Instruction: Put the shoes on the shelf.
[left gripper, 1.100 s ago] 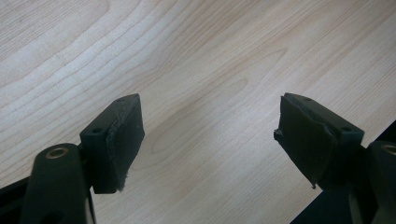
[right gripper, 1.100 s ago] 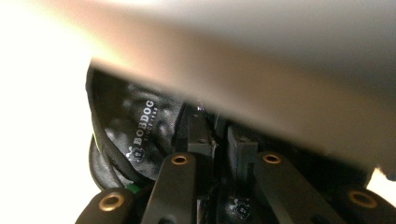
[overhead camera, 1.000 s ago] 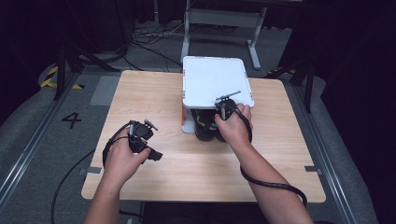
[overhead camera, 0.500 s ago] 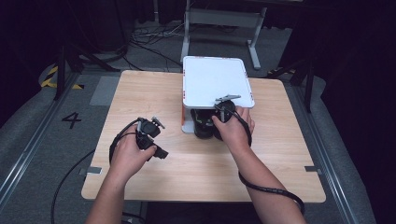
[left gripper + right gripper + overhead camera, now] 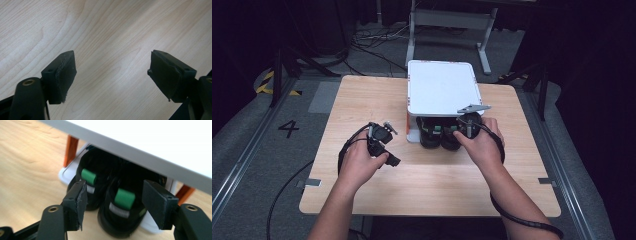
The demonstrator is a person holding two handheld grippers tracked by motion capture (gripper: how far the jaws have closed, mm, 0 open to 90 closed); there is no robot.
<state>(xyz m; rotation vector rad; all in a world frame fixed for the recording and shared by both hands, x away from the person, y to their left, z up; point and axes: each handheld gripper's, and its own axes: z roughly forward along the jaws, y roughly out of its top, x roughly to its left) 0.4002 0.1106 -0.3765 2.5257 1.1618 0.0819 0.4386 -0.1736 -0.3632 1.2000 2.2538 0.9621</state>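
I have the right gripper [image 5: 113, 202], jaws wide, framing the nearer black shoe [image 5: 120, 220] under the white shelf [image 5: 439, 87]; next I'd close, while my left gripper [image 5: 112, 75] idles open above the bench [image 5: 105, 32].

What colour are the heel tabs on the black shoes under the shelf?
Green heel tabs on both shoes, clearest in the right gripper view.

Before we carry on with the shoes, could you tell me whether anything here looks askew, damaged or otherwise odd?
The pads of the left gripper look frayed at their edges. The black shoes stick out over the front edge of the white rack rather than sitting fully under its top shelf. Nothing looks spilled.
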